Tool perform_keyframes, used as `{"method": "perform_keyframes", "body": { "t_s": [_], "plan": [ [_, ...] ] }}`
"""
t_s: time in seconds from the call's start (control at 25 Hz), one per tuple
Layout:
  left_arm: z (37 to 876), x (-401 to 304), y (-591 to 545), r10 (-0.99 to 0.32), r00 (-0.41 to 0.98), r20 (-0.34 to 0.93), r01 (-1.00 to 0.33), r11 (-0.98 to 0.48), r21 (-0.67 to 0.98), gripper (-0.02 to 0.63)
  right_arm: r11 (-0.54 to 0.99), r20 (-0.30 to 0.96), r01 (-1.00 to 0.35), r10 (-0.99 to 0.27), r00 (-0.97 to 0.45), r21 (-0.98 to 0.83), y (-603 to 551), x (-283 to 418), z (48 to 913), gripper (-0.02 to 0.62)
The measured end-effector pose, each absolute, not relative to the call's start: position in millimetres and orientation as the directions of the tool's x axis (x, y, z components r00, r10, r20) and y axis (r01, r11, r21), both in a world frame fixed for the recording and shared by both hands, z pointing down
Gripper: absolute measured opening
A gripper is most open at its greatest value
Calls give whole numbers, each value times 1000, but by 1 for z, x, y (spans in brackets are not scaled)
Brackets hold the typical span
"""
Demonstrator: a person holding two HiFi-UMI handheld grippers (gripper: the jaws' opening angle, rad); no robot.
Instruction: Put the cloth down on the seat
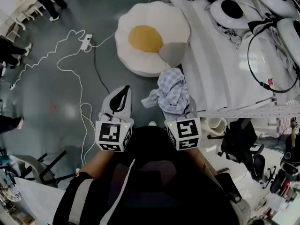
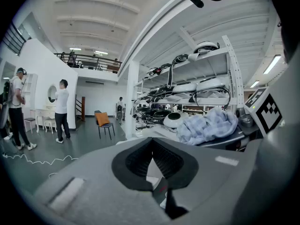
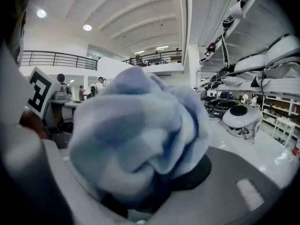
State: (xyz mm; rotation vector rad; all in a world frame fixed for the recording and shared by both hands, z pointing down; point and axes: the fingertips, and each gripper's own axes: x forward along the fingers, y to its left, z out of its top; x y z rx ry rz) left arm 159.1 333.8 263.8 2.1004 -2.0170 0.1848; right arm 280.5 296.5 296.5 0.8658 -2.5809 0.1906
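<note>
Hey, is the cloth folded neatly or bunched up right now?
Bunched up. The cloth is a crumpled wad of loose folds clamped in the right gripper, one corner hanging.

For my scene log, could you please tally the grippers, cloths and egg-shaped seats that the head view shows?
grippers: 2, the left gripper and the right gripper
cloth: 1, held in the right gripper
egg-shaped seat: 1
Total: 4
</note>
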Motion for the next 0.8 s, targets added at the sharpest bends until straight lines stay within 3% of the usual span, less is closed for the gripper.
{"method": "perform_keyframes", "body": {
  "t_s": [0.8],
  "plan": [
    [257, 118, 316, -971, 56, 234, -997, -40, 71, -1, 777, 407, -629, -567, -716, -23, 278, 243, 288, 252]
  ]
}}
